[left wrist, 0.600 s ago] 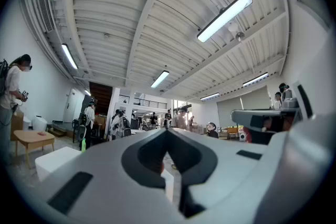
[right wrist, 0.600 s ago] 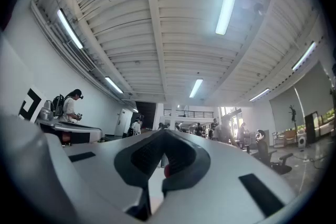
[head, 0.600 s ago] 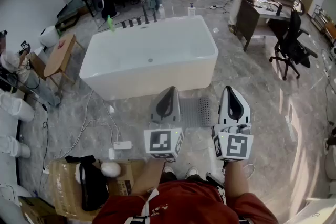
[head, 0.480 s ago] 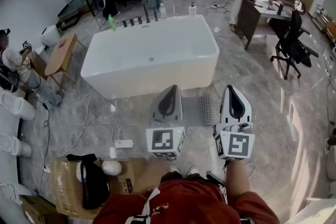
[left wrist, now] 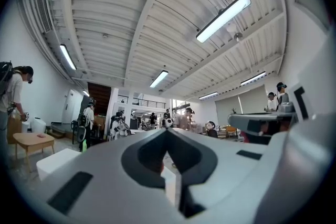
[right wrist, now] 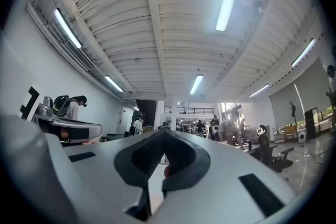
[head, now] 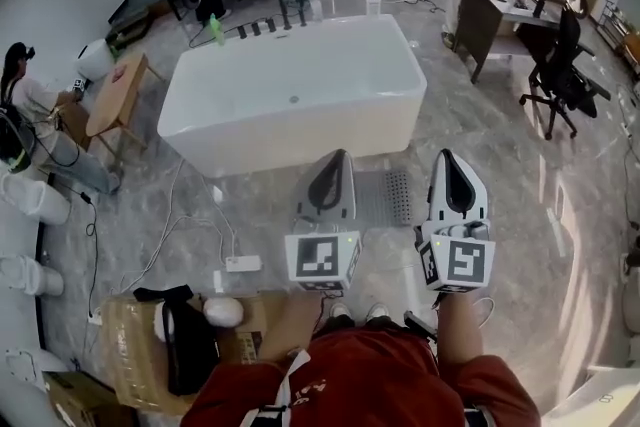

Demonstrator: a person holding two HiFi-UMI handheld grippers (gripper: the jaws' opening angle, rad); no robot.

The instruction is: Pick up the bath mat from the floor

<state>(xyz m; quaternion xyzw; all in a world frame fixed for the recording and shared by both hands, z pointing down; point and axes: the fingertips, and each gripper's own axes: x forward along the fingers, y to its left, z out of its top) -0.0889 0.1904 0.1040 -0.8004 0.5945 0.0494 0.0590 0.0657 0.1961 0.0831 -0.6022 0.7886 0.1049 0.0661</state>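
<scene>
- Little has changed in the last half second: the head view has shifted slightly, and more of the bath mat (head: 385, 200) now shows.
- The mat lies flat on the floor (head: 500, 175), right against the bathtub (head: 300, 95).
- The left hand-held gripper (head: 336, 157) and right hand-held gripper (head: 448, 157) are both closed and empty, held high with noses up.
- The pickup looks unstarted: the jaws must open and dip down.

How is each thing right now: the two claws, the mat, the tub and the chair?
left claw: shut, holding nothing.
right claw: shut, holding nothing.
bath mat: lying flat on the floor beside the bathtub, not picked up yet.
bathtub: upright, empty.
office chair: upright, nobody sitting on it.
</scene>
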